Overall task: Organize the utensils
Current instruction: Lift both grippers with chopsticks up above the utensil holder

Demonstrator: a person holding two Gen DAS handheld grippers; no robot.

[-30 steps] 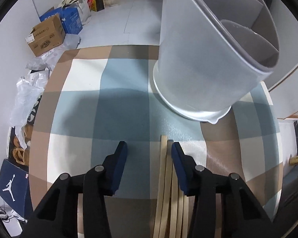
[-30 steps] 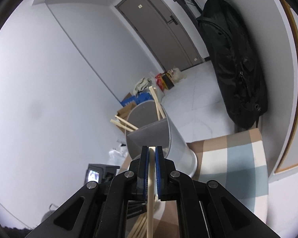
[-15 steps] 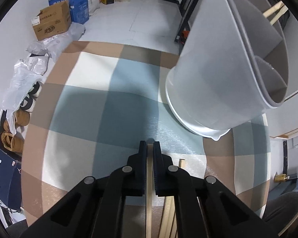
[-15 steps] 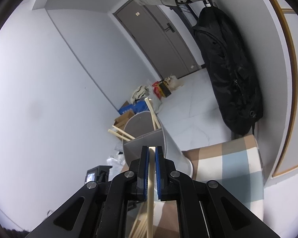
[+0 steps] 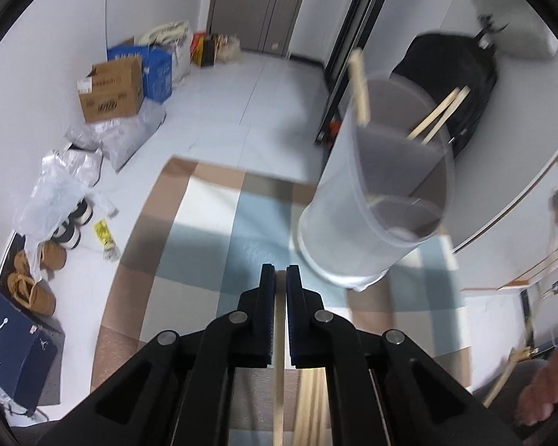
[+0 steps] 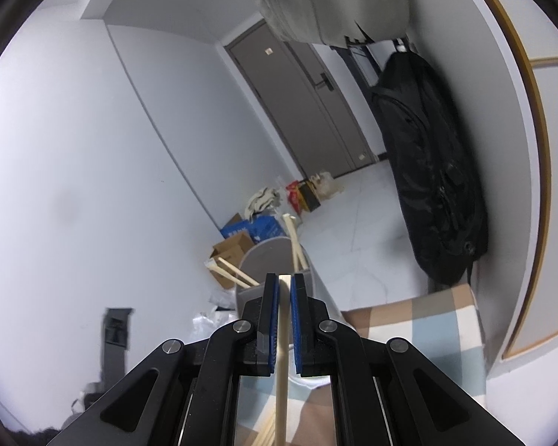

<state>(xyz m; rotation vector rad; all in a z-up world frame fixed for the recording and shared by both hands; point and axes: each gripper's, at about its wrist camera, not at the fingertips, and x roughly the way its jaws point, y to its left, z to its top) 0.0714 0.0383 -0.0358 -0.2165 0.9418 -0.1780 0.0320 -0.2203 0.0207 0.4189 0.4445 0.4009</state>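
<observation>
The left gripper [image 5: 280, 278] is clamped on one wooden chopstick [image 5: 278, 364], its jaws nearly together, above the checked tablecloth [image 5: 204, 230]. Under it a loose bundle of chopsticks [image 5: 310, 405] lies on the cloth; their number cannot be told. The grey utensil holder [image 5: 357, 200] stands just ahead and to the right of the jaws, with inner dividers making several compartments. Three chopsticks [image 5: 437, 113] stick out of it in the left wrist view: one at the near rim, two together at the far side.

The right gripper [image 6: 284, 286] also pinches one chopstick [image 6: 282, 371], jaws narrow, with the holder directly behind its tips. A hand [image 5: 547, 390] shows at the lower right edge of the left wrist view.

On the floor are two cardboard boxes [image 5: 109, 89], one dark shoebox [image 5: 15, 338] and some shoes [image 5: 33, 275].
</observation>
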